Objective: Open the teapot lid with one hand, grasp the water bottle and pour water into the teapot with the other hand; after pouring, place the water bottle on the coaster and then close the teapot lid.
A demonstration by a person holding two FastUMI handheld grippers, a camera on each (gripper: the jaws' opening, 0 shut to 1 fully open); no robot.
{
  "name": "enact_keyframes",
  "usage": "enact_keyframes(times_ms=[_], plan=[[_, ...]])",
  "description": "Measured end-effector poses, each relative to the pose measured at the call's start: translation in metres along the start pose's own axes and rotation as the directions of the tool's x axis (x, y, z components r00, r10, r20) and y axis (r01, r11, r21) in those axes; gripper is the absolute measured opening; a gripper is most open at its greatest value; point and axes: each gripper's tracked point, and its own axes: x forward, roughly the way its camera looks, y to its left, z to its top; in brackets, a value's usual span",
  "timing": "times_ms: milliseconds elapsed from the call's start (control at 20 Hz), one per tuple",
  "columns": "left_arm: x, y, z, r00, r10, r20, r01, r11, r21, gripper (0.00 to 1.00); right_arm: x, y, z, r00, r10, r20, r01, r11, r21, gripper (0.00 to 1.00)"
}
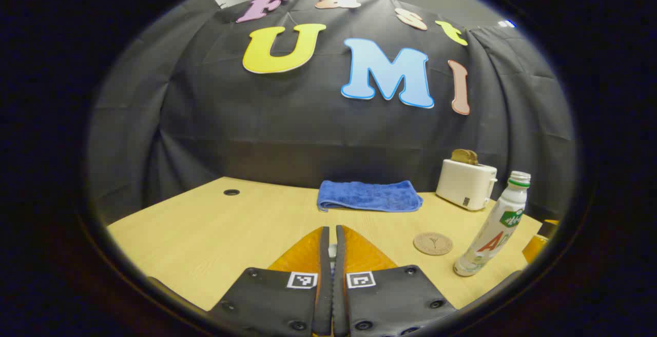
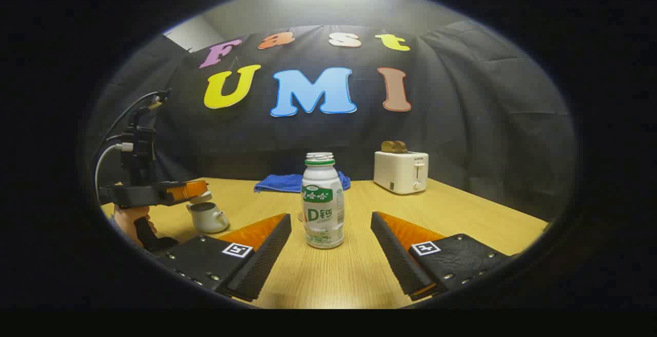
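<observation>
A small white teapot (image 2: 208, 218) stands at the table's left, its mouth uncovered. Just above it, my left gripper (image 2: 197, 192), held by a hand, is shut on the teapot lid (image 2: 199, 200). In the left gripper view my left gripper (image 1: 332, 232) has its fingers nearly together with a sliver of white lid (image 1: 332, 249) between them. The uncapped white water bottle (image 2: 322, 201) stands upright between the spread fingers of my open right gripper (image 2: 331, 218), touching neither. The same water bottle (image 1: 493, 229) stands right of a round cork coaster (image 1: 432, 243).
A folded blue cloth (image 1: 369, 196) and a white toaster (image 1: 466, 183) holding toast stand at the back of the wooden table (image 1: 205, 234); the blue cloth (image 2: 279, 182) and toaster (image 2: 401, 171) lie behind the bottle. A cable hole (image 1: 231, 192) sits back left.
</observation>
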Motion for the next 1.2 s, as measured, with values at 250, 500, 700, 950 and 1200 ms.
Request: enact_keyframes(times_ms=[250, 500, 700, 950, 1200], plan=[[-0.011, 0.004, 0.016, 1.000, -0.004, 0.021, 0.004, 1.000, -0.005, 0.11, 0.000, 0.001, -0.001, 1.000, 0.002, -0.004, -0.002, 1.000, 0.003, 0.97], [-0.015, 0.002, 0.016, 1.000, -0.006, 0.024, 0.006, 1.000, 0.000, 0.11, -0.002, 0.002, 0.000, 1.000, 0.003, -0.002, -0.003, 1.000, 0.005, 0.97], [-0.007, -0.002, 0.001, 1.000, -0.005, 0.013, 0.005, 1.000, 0.030, 0.11, -0.003, 0.001, -0.003, 1.000, 0.004, -0.009, -0.004, 1.000, 0.016, 0.97], [0.001, -0.005, -0.020, 1.000, -0.006, -0.016, 0.006, 0.999, 0.032, 0.11, -0.001, -0.003, -0.009, 1.000, 0.002, -0.023, -0.001, 1.000, 0.028, 0.97], [0.004, -0.006, -0.025, 1.000, -0.002, -0.023, 0.003, 0.999, 0.046, 0.11, -0.002, -0.009, -0.010, 1.000, -0.010, -0.021, 0.011, 0.999, 0.037, 0.97]])
